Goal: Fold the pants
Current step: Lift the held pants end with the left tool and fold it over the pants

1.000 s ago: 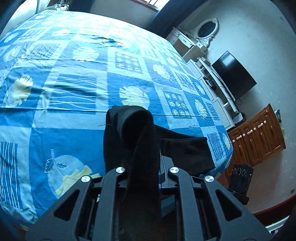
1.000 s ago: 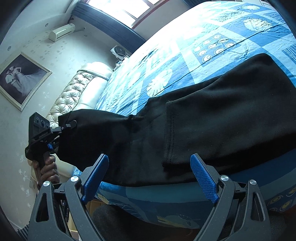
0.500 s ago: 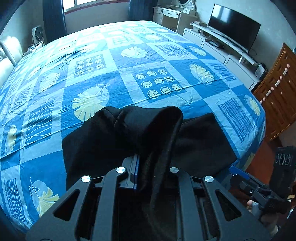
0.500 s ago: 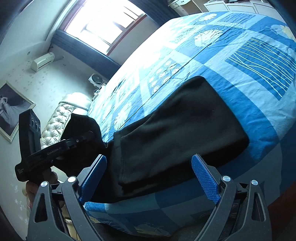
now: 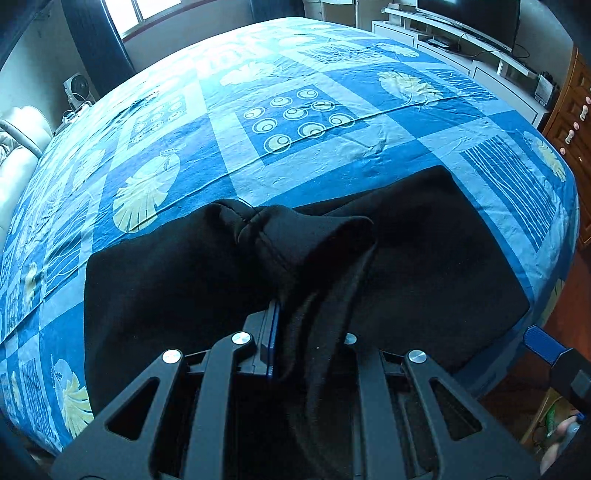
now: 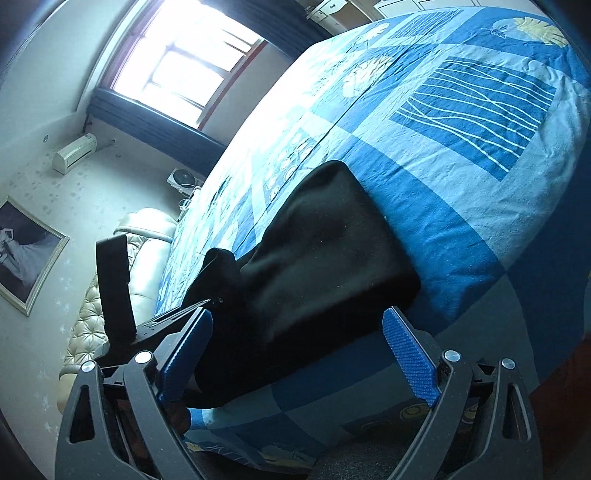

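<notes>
Near the front edge of the blue leaf-patterned bed (image 5: 332, 155), the left claw (image 5: 295, 314) is clamped on a raised fold of the black fabric pants (image 5: 424, 258), the right claw (image 6: 295, 350) gapes empty nearby, and a careless release could let the bunched cloth slide off.

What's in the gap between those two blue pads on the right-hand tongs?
In the right wrist view, nothing is gripped: the open right tongs frame the black pants lying on the bed.

I see a big bed (image 5: 295, 122) with a blue patterned sheet. A TV (image 5: 469, 18) sits on a white stand (image 5: 480, 62). A window (image 6: 184, 62) shines bright, and a framed picture (image 6: 26, 254) hangs nearby.
</notes>
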A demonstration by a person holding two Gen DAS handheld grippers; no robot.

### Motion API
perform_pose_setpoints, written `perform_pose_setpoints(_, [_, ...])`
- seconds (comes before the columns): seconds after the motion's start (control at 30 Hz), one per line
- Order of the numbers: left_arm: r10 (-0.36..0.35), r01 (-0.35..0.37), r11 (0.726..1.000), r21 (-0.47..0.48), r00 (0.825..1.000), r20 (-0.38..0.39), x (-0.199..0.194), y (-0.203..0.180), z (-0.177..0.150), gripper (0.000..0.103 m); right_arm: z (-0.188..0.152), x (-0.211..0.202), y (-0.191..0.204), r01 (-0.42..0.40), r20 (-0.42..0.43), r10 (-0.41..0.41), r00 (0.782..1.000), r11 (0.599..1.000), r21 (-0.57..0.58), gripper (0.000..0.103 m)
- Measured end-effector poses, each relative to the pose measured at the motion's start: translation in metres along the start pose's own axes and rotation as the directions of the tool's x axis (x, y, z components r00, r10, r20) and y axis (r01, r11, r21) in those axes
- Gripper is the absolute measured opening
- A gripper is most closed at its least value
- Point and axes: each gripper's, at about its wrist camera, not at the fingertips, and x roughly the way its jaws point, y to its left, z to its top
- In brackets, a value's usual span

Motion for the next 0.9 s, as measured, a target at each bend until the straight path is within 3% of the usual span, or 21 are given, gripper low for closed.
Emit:
perform_pose_setpoints(0.53, [0.067, -0.067, 0.997, 0.033, 0.997, 0.028, 0.007, -0.014, -0.006, 0.013, -0.004, 0.000, -0.010, 0.006, -0.014, -0.005, 1.000, 0.999, 0.039, 0.093])
perform_pose_setpoints(0.63, [0.058, -0.060, 0.997, 0.046, 0.998, 0.036, 0.004, -0.017, -0.006, 0.017, -0.004, -0.002, -0.010, 0.012, -0.011, -0.012, 1.000, 0.999, 0.037, 0.093])
perform_pose_setpoints(0.73, [0.020, -0.023, 0.999, 0.041, 0.998, 0.061, -0.010, -0.018, -0.006, 0.033, -0.002, -0.005, -0.009, 0.010, -0.010, -0.009, 1.000, 0.999, 0.038, 0.093])
perform_pose_setpoints(0.8, [0.000, -0.003, 0.999, 0.033, 0.997, 0.079, -0.024, -0.017, -0.008, 0.074, 0.001, -0.008, -0.006, 0.012, -0.004, -0.012, 1.000, 1.000, 0.026, 0.093])
perform_pose_setpoints(0.9, [-0.013, 0.010, 1.000, 0.018, 0.987, 0.162, -0.059, -0.007, -0.017, 0.082, 0.005, -0.013, 0.001, 0.002, 0.002, -0.002, 1.000, 1.000, -0.008, 0.093])
